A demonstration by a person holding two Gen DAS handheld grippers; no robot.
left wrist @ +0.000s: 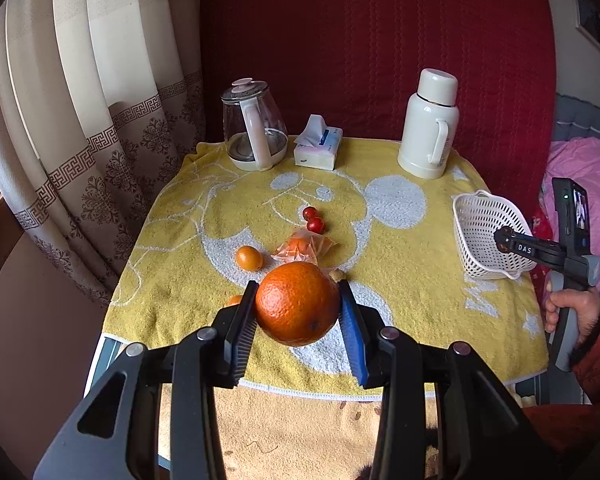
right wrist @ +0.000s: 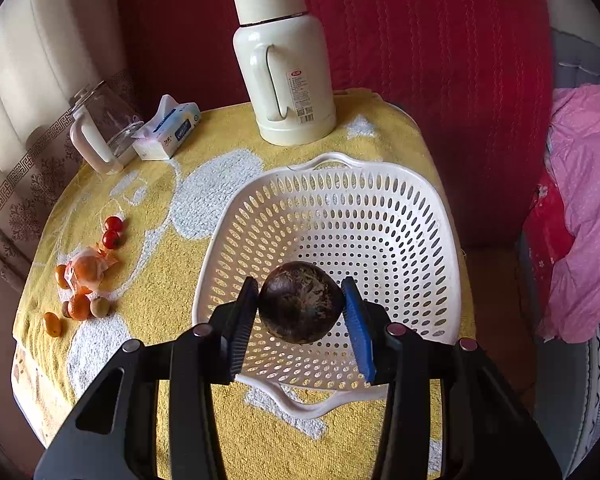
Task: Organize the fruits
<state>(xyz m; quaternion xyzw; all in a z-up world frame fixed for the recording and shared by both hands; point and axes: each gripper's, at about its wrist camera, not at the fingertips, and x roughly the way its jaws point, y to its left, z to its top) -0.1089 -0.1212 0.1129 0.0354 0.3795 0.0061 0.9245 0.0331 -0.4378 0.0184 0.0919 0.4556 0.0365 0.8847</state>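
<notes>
My left gripper [left wrist: 298, 300] is shut on a large orange [left wrist: 297, 304] and holds it above the near part of the yellow towel [left wrist: 400, 240]. My right gripper [right wrist: 300, 300] is shut on a dark brown round fruit [right wrist: 300, 302] and holds it over the white perforated basket [right wrist: 380, 216], which holds no fruit. The basket also shows at the right in the left wrist view [left wrist: 480, 220], with the right gripper [left wrist: 504, 238] above it. Two red cherry tomatoes [left wrist: 313, 219], a bag of small oranges [left wrist: 302, 249] and a loose small orange [left wrist: 249, 257] lie mid-table.
A glass kettle [left wrist: 252, 132], a tissue pack [left wrist: 318, 148] and a white thermos [left wrist: 430, 120] stand along the back edge. A curtain [left wrist: 80, 120] hangs at the left. Pink bedding [right wrist: 584, 208] lies to the right. Several small fruits [right wrist: 80, 306] lie left of the basket.
</notes>
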